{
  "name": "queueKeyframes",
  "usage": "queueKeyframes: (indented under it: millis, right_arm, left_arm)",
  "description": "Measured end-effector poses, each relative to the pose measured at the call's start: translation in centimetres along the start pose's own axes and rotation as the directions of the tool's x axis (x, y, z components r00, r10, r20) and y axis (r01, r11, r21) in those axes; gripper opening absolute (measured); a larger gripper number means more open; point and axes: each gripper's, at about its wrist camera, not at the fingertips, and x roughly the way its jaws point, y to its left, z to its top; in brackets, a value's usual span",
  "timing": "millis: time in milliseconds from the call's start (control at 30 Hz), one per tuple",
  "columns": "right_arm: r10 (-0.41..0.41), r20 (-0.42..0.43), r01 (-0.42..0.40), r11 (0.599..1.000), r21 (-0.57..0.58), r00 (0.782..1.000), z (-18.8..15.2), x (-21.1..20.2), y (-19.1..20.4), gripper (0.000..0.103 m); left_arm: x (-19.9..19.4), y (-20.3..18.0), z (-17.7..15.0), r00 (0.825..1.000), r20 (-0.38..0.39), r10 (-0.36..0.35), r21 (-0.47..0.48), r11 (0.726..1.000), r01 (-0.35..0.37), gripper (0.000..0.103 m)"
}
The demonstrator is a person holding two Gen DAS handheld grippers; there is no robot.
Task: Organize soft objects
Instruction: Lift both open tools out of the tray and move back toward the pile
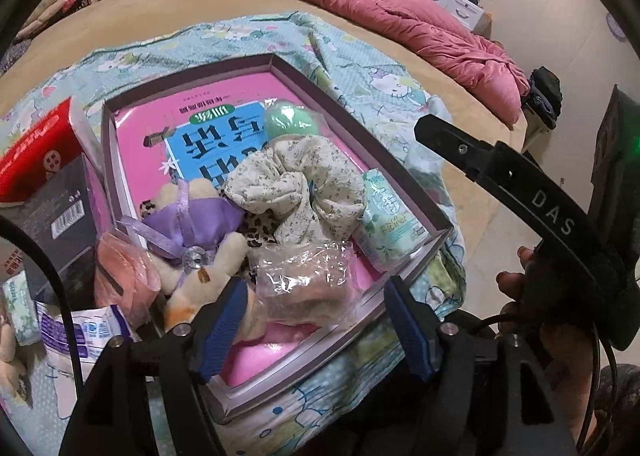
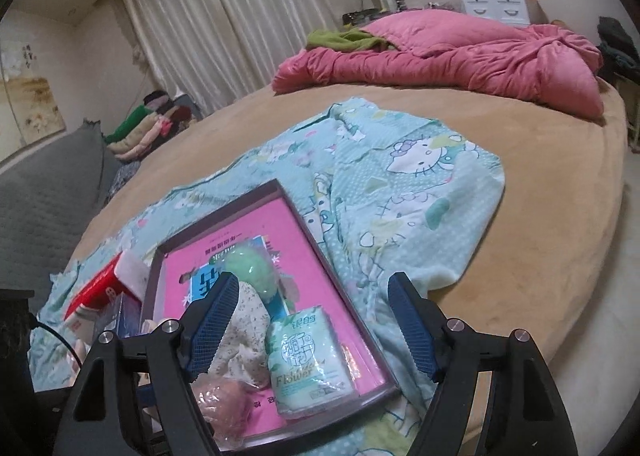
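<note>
Left tongs: the left tongs (image 1: 316, 326) stand wide, blue pads apart and pressing on nothing; no earlier motion is told here.
Between the left pads: a clear plastic bag (image 1: 306, 284) with a brownish soft thing inside lies in the gap, its near end over the tray's bottom edge; neither pad visibly touches it.
Right tongs: the right tongs (image 2: 316, 330) are also wide and hold nothing; the left pad overlaps the floral cloth in the picture, though I cannot tell if it touches.
Tray: a shallow pink tray (image 1: 434, 218) with grey walls rests on the bed and carries the soft things.
Plush bear: a cream bear in a purple dress (image 1: 192, 228) lies at 9 o'clock in the tray, leaning over its left wall.
Floral cloth: a crumpled cream cloth (image 1: 296, 184) sits at the tray's centre.
Green ball: a pale green round thing (image 1: 290, 118) lies at 12 o'clock of the cloth, touching it.
Tissue pack: a green "Flower" pack (image 2: 306, 366) lies at 3 o'clock in the tray, against the right wall.
Red box: a red carton (image 1: 36, 152) stands outside the tray at 9 o'clock.
Cartoon sheet: a teal cat-print sheet (image 2: 420, 184) spreads under the tray.
Bed: the tan bed (image 2: 560, 224) holds everything; a pink quilt (image 2: 460, 56) is heaped at 12 o'clock.
Hand: a hand (image 1: 516, 288) grips the right tool at 3 o'clock in the left wrist view.
</note>
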Motion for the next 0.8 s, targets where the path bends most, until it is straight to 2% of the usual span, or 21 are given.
queueKeyframes:
  millis: [233, 400, 633, 800]
  right_arm:
    - [-0.005, 0.047, 0.006, 1.0, -0.009, 0.999, 0.3, -1.6, 0.7, 0.079]
    - [0.014, 0.048, -0.012, 1.0, -0.028, 0.999, 0.4, -2.3, 2.0, 0.08]
    - [0.056, 0.047, -0.051, 0.995, -0.091, 0.997, 0.3, -3.5, 5.2, 0.08]
    - [0.101, 0.039, -0.095, 0.988, -0.124, 0.994, 0.1, -4.6, 8.1, 0.08]
  left_arm:
    - [-2.7, 0.1, -0.1, 0.999, 0.053, 0.011, -0.003, 1.0, -0.011, 0.075]
    - [-5.0, 1.0, -0.3, 0.995, 0.088, 0.041, -0.017, 0.999, -0.039, 0.077]
    - [-8.4, 2.8, -1.2, 0.979, 0.151, 0.134, -0.049, 0.991, -0.128, 0.079]
    - [-10.6, 4.6, -2.1, 0.97, 0.167, 0.178, -0.082, 0.983, -0.166, 0.08]
